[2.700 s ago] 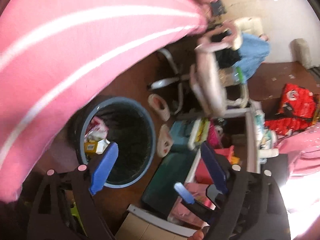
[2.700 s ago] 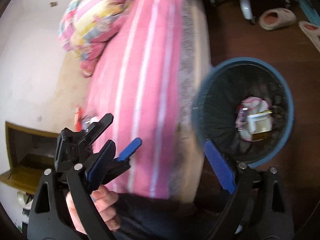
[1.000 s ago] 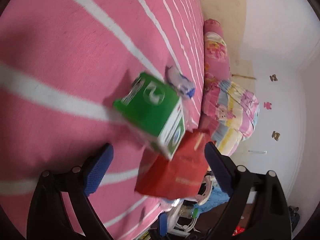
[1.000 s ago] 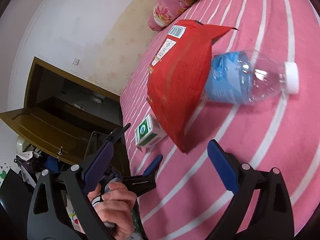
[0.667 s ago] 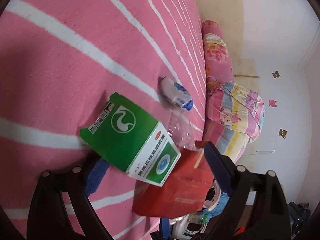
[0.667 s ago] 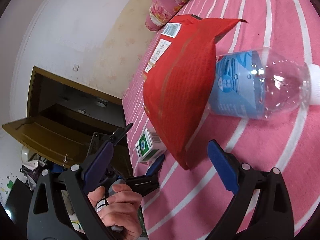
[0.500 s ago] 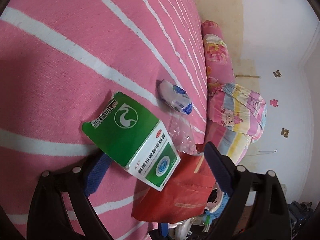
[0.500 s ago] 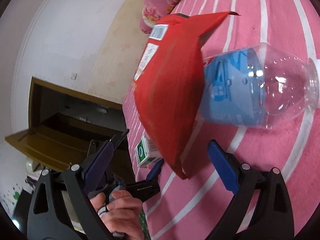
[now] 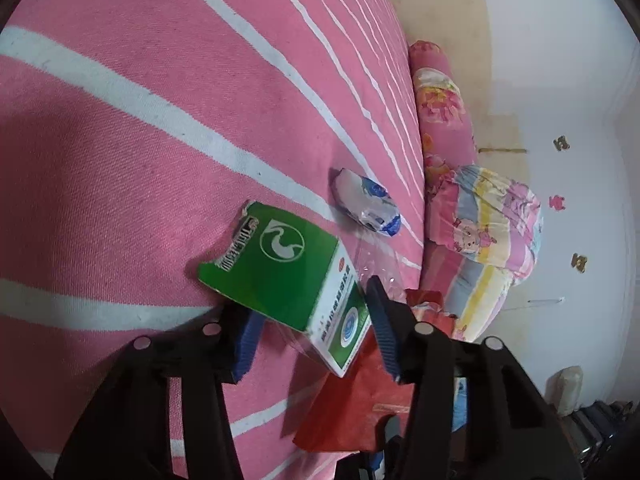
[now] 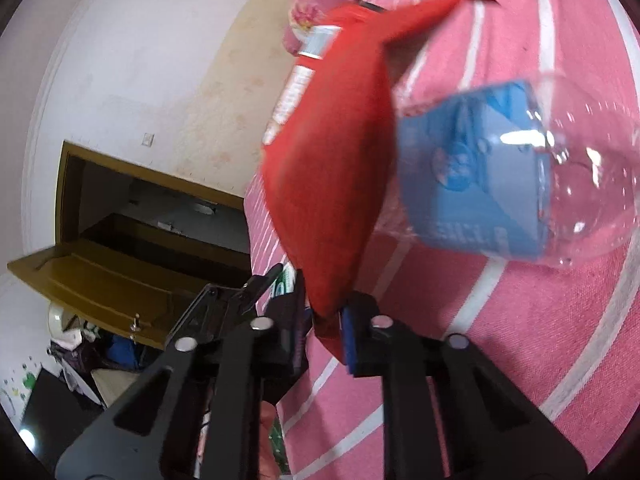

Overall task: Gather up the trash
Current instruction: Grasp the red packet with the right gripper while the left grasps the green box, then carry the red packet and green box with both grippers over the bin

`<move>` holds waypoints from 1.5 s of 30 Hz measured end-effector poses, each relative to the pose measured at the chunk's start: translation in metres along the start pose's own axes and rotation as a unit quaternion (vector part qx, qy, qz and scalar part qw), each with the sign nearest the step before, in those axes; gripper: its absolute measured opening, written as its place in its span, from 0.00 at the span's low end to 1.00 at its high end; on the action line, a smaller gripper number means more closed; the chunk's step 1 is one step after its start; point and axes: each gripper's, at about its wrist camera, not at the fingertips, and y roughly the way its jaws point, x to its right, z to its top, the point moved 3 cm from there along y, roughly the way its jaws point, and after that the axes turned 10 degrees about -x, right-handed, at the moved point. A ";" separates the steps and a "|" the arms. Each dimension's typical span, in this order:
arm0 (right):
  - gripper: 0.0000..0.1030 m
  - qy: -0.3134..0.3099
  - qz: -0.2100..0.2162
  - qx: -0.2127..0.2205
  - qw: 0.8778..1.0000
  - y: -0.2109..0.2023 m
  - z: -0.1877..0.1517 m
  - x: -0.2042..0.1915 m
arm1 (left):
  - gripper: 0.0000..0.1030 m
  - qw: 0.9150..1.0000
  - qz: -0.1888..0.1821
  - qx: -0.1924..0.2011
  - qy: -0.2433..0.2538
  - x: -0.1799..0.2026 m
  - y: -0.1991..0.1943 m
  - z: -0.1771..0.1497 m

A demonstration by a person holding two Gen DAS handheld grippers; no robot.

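Observation:
A green and white medicine box (image 9: 288, 276) lies on the pink striped bed; my left gripper (image 9: 312, 328) is shut on its near end. A small crumpled white and blue wrapper (image 9: 366, 208) lies just beyond it. In the right wrist view my right gripper (image 10: 324, 326) is shut on the lower corner of a red snack bag (image 10: 336, 160). A clear plastic bottle with a blue label (image 10: 500, 184) lies to the bag's right, touching it. The red bag also shows in the left wrist view (image 9: 352, 412), behind the box.
The pink bedspread with white stripes (image 9: 160, 120) fills both views. Pink and patterned pillows (image 9: 488, 232) lie at the head of the bed by the white wall. A brown wooden door (image 10: 120, 276) stands open beyond the bed. My left gripper also shows in the right wrist view (image 10: 240, 300).
Both grippers have moved in and closed: the left onto the green box, the right onto the red bag's corner. Both stood open half a second ago.

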 end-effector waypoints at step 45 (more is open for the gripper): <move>0.10 -0.101 0.045 0.079 0.991 -0.216 -0.136 -0.053 | 0.43 0.988 -0.124 0.003 0.087 0.049 -0.118 -0.238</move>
